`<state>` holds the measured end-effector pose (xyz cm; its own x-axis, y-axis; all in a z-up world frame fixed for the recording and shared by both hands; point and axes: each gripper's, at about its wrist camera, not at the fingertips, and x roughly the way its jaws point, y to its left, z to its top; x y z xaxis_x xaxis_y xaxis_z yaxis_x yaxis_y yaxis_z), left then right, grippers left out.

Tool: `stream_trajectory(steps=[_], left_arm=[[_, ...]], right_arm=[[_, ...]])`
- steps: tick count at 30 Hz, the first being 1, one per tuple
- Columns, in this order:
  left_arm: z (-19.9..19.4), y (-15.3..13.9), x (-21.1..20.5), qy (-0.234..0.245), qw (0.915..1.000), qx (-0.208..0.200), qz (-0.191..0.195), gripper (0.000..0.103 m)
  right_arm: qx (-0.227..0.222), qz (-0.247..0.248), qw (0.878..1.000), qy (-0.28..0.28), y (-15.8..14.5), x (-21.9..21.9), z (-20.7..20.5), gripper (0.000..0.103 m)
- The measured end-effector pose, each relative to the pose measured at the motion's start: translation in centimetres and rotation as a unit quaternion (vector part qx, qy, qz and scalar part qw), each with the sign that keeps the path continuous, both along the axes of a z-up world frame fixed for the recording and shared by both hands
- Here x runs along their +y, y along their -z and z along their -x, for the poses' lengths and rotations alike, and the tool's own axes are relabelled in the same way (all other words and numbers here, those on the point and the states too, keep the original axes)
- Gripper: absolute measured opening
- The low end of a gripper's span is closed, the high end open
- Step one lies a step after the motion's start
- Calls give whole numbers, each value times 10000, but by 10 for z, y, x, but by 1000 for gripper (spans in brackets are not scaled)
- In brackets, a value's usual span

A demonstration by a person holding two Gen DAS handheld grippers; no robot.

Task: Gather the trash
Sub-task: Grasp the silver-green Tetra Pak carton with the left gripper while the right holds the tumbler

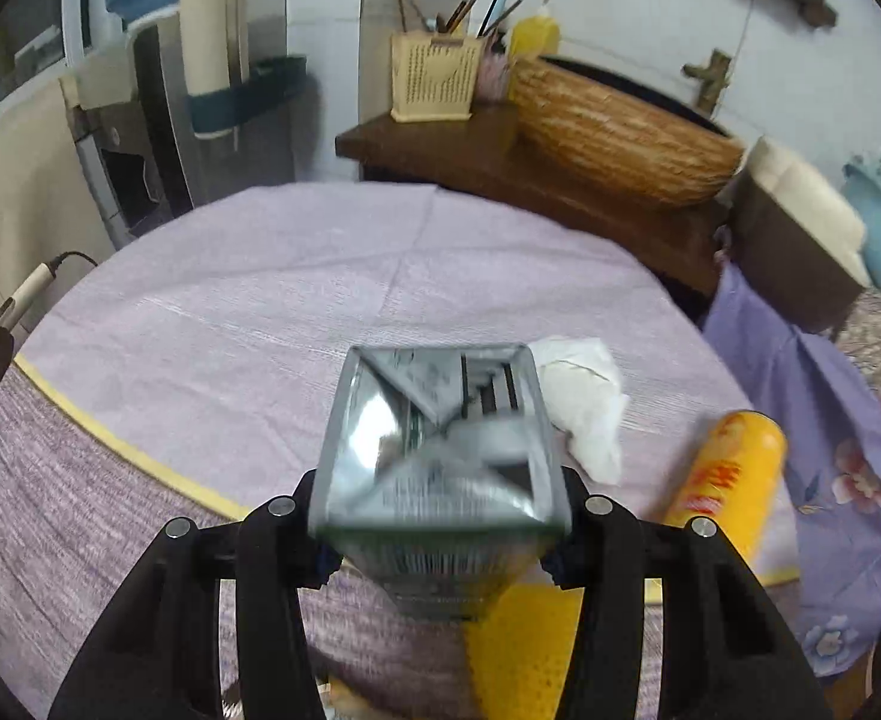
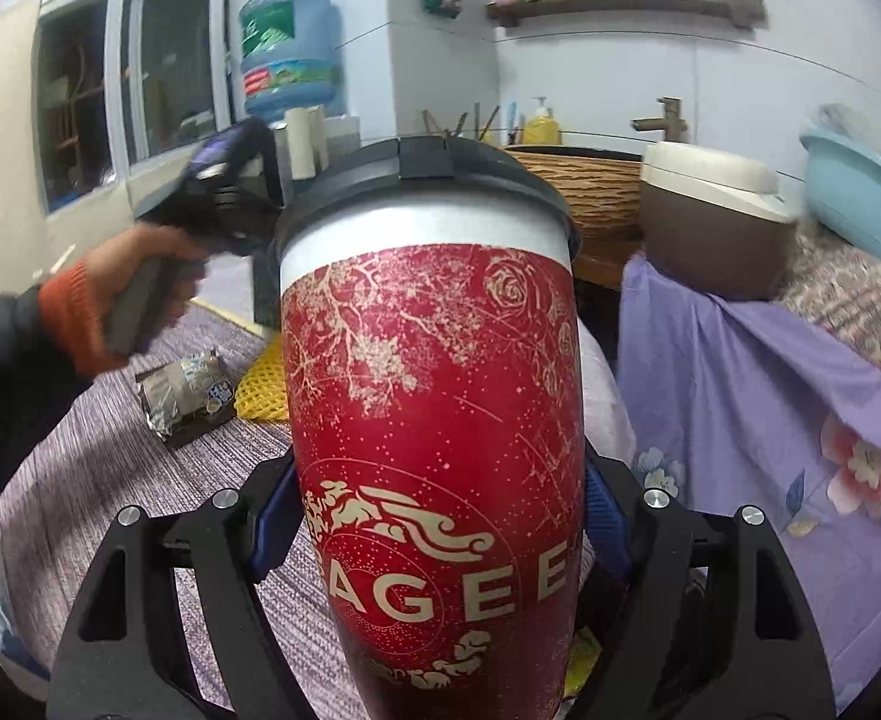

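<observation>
- My left gripper (image 1: 440, 516) is clamped on a grey drink carton (image 1: 440, 450), its black fingers (image 1: 272, 546) pressing both side walls; the folded end of the carton faces my camera and looks blurred
- The carton is lifted off the round table (image 1: 230, 330), which is covered in a pale lilac cloth with a yellow rim
- Just behind the carton a crumpled white tissue (image 1: 584, 408) lies on the cloth, and to its right a yellow can (image 1: 728, 474) lies on its side near the table edge
- A yellow foam net (image 1: 524, 654) shows below the carton, between my fingers
- My right gripper (image 2: 440, 516) is clamped on a red paper cup (image 2: 434, 420) with a black lid (image 2: 422, 171); the blue pads (image 2: 272, 516) press against its lower sides
- From the right wrist camera I see the person's left hand (image 2: 140, 276), in an orange cuff, gripping the handle of the other gripper
- A crumpled silver wrapper (image 2: 185, 390) lies on the cloth left of the cup, touching the yellow net
- A woven basket (image 1: 620, 132) sits on the dark wooden counter (image 1: 440, 150) behind the table
</observation>
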<state>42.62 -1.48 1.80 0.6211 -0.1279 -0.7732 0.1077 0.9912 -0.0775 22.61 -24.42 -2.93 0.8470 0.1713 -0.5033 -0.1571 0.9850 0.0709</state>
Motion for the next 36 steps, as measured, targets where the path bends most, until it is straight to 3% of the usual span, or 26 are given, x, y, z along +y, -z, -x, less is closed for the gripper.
stream_trajectory(steps=[7, 14, 20, 29, 36], left_arm=[[77, -41, -9, 304, 9958, -861, -18, 49], [165, -66, -29, 821, 9847, -1533, 152, 49], [221, -58, -55, 1424, 9766, -1486, 621, 49], [254, -16, -125, 2191, 9646, -1025, 1050, 49], [268, 16, -175, 2591, 9574, -790, 996, 49]], right_arm=[[-28, -327, 9987, 400, 3, -24, 31, 77], [34, -579, 9922, 1105, 25, -62, 70, 77], [624, -605, 9818, 1687, 72, -98, 82, 77], [1884, -852, 9555, 2105, 173, -136, 50, 77], [2867, -1027, 9261, 2226, 250, -152, 11, 77]])
